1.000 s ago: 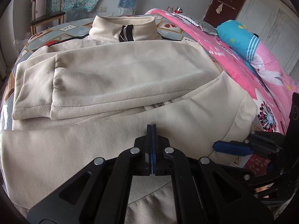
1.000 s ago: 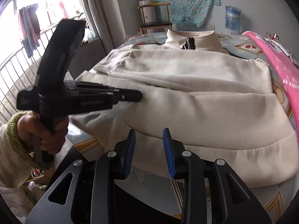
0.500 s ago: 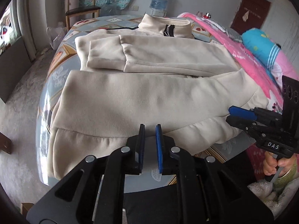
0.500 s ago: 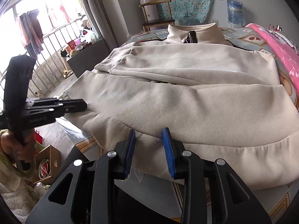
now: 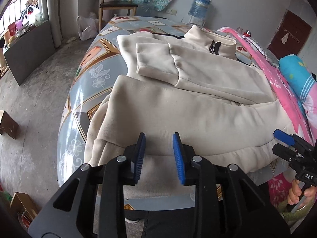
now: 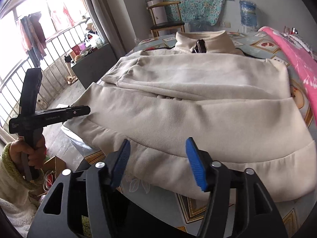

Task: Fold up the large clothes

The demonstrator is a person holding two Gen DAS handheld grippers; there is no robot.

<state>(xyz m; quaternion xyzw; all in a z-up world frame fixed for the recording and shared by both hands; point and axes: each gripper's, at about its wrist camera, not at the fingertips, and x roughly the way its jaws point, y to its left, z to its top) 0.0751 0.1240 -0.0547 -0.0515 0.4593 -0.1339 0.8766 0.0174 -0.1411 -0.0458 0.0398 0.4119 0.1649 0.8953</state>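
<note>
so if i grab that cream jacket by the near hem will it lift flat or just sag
Probably sag: the cream jacket already droops over the table edge. It looks thick and fleecy, so likely fairly heavy, and its folded sleeve may slide off. Both grippers, left and right, have just been opening, with nothing between the jaws.

Matt, soft fleece jacket (image 5: 198, 119); glossy, perhaps plastic tablecloth (image 5: 79, 103); ribbed tongs pads (image 6: 195, 164).
</note>
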